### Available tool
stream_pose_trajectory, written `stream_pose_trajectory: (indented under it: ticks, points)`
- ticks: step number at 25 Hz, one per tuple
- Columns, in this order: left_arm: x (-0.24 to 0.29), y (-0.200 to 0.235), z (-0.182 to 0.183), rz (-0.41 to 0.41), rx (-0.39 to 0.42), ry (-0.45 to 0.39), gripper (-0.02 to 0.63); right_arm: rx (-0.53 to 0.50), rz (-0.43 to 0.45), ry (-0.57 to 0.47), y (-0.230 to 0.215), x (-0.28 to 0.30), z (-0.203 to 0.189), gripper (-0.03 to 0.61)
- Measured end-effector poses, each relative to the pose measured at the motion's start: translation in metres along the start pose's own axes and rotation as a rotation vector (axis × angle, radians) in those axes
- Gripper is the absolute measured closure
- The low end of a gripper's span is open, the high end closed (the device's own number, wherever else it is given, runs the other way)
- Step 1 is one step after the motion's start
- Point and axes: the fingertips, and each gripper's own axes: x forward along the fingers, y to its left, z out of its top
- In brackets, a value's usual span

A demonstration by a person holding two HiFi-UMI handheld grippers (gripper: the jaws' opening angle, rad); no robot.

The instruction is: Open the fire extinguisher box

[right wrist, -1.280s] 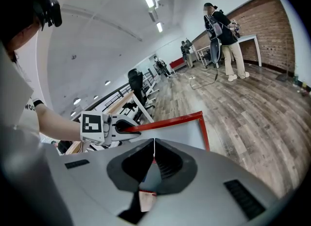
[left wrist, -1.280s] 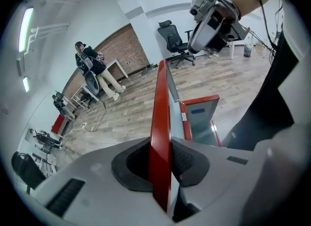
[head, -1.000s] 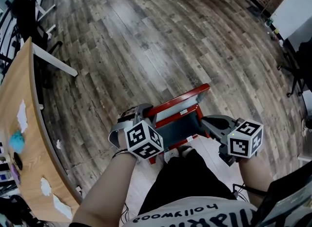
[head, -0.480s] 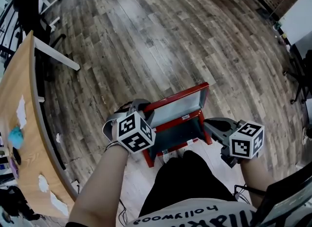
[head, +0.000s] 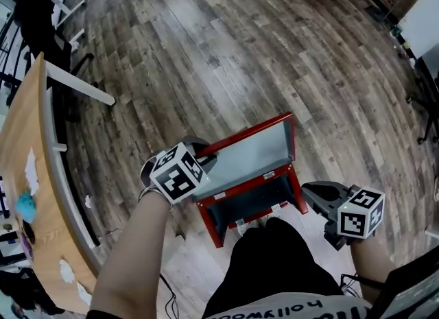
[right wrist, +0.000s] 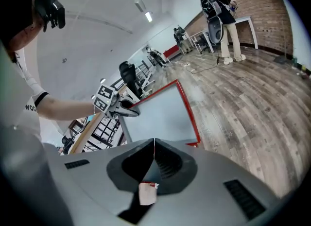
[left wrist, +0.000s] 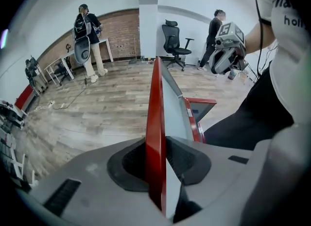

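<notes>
We stood over a wooden floor (head: 226,50), red fire extinguisher box (head: 250,204) sat on it at our feet, lid (head: 255,149) stood raised, our left gripper (head: 204,153) clamped the lid's edge, jaws just easing apart, our right gripper (head: 308,189) hung closed and empty beside the box.

Head view looks steeply down; both gripper views face the lid (head: 254,151).

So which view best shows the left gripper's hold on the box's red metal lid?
Left gripper view: the red metal lid stands edge-on between the pads of the left gripper, whose jaws have just been opening. Head view: the marker cube hides the jaws. Right gripper view: that gripper is small at the lid's side.
</notes>
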Motion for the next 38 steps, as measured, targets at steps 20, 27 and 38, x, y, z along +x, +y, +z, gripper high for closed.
stream_pose_trajectory:
  ticks: [20,27,38]
  points:
    - [0.022,0.029,-0.011,-0.125,-0.034,-0.008,0.5,0.065,-0.013,0.026,-0.022,-0.007,-0.046,0.568]
    - [0.026,0.035,-0.012,-0.153,-0.048,-0.003,0.5,0.099,-0.031,0.016,-0.031,-0.015,-0.057,0.568]
    - [0.029,0.044,-0.013,-0.041,0.015,-0.058,0.457,0.129,-0.037,-0.008,-0.037,-0.016,-0.057,0.568]
